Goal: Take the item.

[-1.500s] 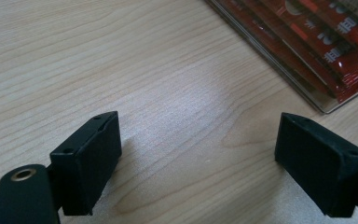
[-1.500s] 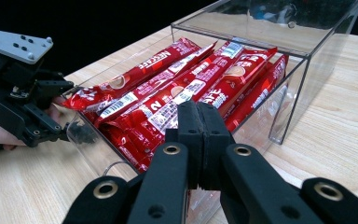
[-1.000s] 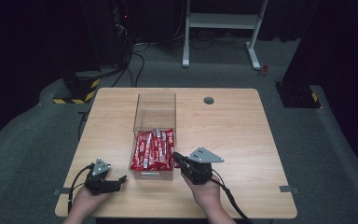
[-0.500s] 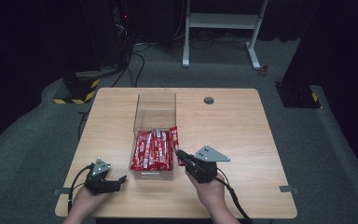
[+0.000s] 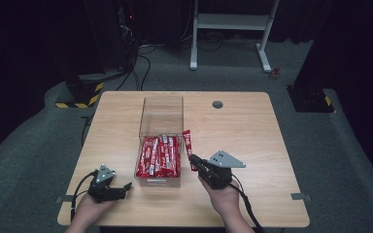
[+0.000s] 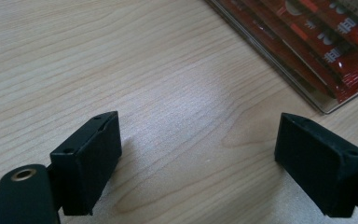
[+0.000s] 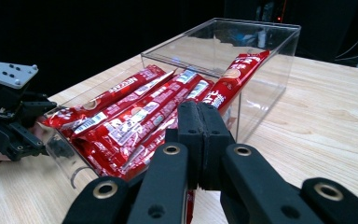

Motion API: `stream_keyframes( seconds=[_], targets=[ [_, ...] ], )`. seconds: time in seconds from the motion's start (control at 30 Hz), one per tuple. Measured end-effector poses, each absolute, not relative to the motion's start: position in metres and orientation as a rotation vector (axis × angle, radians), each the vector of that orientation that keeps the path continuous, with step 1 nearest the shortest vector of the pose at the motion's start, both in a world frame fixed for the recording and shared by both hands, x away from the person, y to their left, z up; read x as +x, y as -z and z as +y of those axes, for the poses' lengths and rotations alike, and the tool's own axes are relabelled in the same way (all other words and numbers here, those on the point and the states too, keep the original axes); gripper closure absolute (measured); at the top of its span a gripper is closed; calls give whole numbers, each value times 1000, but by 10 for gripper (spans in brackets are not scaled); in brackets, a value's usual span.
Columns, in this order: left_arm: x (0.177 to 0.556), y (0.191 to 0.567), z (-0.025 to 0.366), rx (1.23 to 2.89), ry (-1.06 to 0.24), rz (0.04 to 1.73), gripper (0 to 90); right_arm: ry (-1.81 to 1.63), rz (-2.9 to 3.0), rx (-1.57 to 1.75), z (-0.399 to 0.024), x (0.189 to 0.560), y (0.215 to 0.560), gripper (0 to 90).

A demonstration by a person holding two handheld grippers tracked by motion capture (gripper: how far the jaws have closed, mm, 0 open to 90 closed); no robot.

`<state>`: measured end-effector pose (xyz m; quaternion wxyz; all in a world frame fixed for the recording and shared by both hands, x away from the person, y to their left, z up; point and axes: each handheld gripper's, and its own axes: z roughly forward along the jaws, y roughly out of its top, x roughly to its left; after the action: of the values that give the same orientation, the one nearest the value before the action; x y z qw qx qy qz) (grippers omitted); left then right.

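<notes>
R gripper (image 5: 194,160) clamped on red sachet (image 5: 188,145), long axis toward table's far edge; L gripper (image 5: 125,187) wide.

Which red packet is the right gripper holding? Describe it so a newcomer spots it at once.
Find the clear plastic box in the middle of the wooden table; its near half is packed with red packets lying flat. The held packet is the single one just outside the box's right wall, pinched at its near end by the right gripper, standing apart from the pile.
</notes>
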<state>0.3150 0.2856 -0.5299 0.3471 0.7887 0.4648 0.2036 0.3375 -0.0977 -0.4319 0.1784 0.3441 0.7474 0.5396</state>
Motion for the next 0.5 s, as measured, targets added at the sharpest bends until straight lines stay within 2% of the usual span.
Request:
stream_keyframes(
  seconds=[0.5],
  targets=[
    [315,530,286,2045,-527,1205,150,-1493,2076,1014,-116,342,430,898]
  ],
)
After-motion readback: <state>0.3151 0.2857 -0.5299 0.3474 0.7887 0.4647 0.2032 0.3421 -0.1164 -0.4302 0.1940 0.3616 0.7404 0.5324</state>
